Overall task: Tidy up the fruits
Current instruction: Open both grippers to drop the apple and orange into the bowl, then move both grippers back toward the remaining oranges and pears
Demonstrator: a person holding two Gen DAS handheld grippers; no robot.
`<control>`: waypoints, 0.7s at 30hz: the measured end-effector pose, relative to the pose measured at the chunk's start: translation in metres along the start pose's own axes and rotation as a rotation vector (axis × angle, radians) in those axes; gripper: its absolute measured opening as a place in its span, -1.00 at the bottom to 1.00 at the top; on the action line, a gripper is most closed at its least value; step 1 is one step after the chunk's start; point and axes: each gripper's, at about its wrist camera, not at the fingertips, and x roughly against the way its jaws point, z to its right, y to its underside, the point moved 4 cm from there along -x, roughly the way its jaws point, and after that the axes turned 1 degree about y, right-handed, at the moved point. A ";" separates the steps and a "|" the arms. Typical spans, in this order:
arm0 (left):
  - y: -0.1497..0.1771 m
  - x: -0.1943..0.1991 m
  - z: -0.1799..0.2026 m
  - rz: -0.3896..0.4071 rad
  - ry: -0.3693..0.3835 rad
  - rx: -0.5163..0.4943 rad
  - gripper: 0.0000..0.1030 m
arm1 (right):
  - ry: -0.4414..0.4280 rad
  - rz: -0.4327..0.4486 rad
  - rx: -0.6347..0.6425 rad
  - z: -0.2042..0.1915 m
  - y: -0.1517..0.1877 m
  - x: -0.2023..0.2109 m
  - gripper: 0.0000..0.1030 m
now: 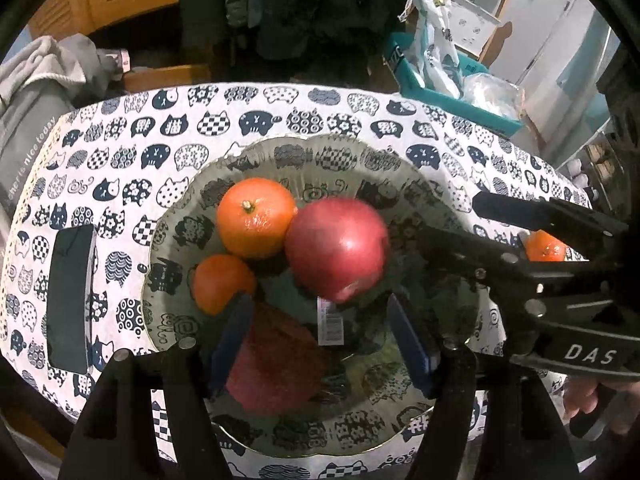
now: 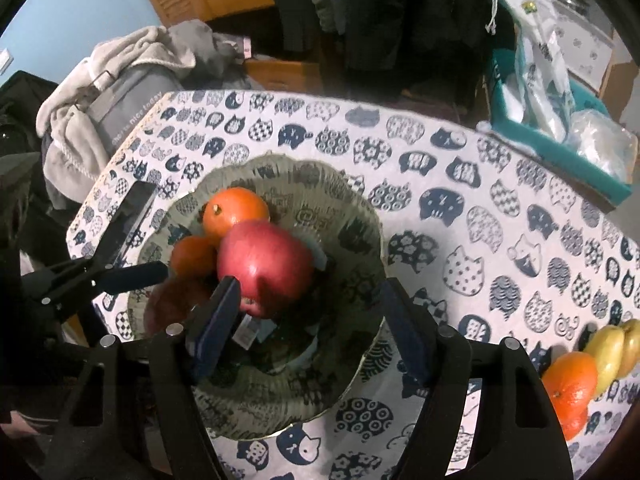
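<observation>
Fruit gathering in the glass bowl, more waiting at the side

Fruit is already collected in the glass bowl (image 1: 192,200): a large orange (image 1: 256,218), a smaller orange (image 1: 222,282), a red apple (image 1: 338,248) and a second red fruit (image 1: 276,360) low between the left gripper's (image 1: 320,332) fingers. Both grippers hang over the bowl with jaws apart; the right gripper (image 2: 308,320) has the apple just ahead of its fingers, and no pad appears to press on anything. The step looks like the release after placing fruit. On the worktop (image 2: 460,168), a loose orange (image 2: 572,384) and yellow fruit (image 2: 612,348) lie well apart from the bowl. Next, probably, the right gripper must clear the bowl and go for that orange.
</observation>
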 end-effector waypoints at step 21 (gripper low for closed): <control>-0.018 0.063 0.063 0.130 0.091 -0.069 0.46 | 0.118 0.237 -0.011 0.021 -0.010 0.122 0.50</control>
